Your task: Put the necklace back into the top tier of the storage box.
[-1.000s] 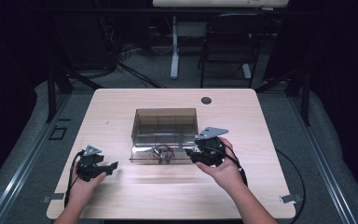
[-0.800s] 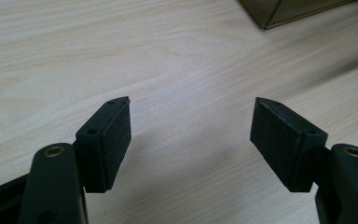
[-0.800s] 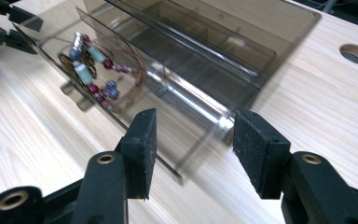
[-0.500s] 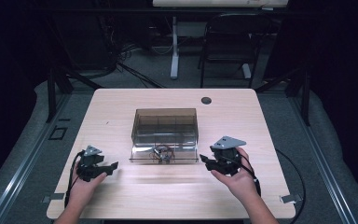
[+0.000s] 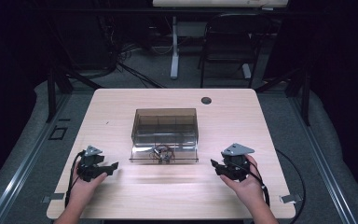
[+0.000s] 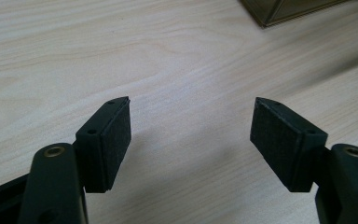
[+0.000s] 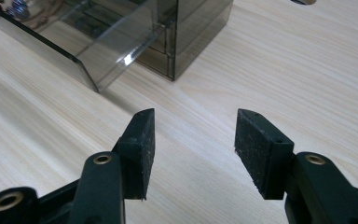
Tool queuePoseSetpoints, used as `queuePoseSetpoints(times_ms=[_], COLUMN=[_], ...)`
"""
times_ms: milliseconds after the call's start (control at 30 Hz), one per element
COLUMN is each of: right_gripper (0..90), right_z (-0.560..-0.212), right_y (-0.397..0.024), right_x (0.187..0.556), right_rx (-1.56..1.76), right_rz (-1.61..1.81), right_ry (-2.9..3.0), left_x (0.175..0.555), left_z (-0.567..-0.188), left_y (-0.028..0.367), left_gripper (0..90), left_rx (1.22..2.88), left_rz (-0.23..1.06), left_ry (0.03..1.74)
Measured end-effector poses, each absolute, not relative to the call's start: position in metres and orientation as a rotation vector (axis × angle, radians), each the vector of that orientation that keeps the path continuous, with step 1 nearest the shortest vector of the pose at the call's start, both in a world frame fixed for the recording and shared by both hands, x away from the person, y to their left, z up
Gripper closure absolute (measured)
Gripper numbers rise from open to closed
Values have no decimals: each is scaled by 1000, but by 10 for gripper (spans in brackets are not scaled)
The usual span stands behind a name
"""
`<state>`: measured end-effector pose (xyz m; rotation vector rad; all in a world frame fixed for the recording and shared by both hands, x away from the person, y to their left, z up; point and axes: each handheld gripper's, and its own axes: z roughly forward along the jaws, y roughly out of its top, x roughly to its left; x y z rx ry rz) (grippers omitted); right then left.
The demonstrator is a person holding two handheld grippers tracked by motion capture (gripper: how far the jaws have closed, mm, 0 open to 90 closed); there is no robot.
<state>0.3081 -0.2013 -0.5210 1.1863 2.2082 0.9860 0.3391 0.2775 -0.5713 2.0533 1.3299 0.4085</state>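
1. Left gripper point(image 6: 191, 135): jaws spread wide, nothing between the pads, bare wood under them; the box corner point(image 6: 279, 11) sits at about 1 o'clock in its own view

2. Right gripper point(image 7: 193, 144): jaws parted a little narrower, also empty; the pulled-out drawer point(image 7: 98, 46) lies at 11 o'clock in its view, clear of the pads

3. High view: left gripper point(image 5: 103, 168) rests at 8 o'clock from the smoky drawer box point(image 5: 164, 127), right gripper point(image 5: 216, 165) at 4 o'clock, both apart from it, both low over the table point(image 5: 168, 191)

4. Drawer point(image 5: 164, 156) stands open toward the person; a tangle of small items point(image 5: 162, 153) lies in it, too small to name

5. Risk, as I judge it: a one-sided push on the drawer front could skew or jam it, or slide the light box back across the table; a careless dip into the tangle could drag out more than one piece

6. Count: two grippers, one box, one open drawer, one cluster of contents, one grommet hole point(image 5: 206, 100) at the table's 1 o'clock
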Motion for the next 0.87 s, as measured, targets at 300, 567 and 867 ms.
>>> queuePoseSetpoints(times_ms=[300, 567, 867], right_gripper=[476, 467, 457], right_z=[-538, -545, -535], right_y=[-206, -208, -202], right_x=[309, 311, 311], right_rx=[1219, 1284, 1274], right_rz=[959, 992, 958], right_ry=[2203, 2208, 2187], left_x=[339, 339, 340], left_z=[-571, -570, -571], left_y=[278, 278, 277], left_gripper=[292, 291, 292], left_rx=[2054, 2054, 2051], left_rz=[408, 409, 405], left_ry=[1325, 1322, 1324])
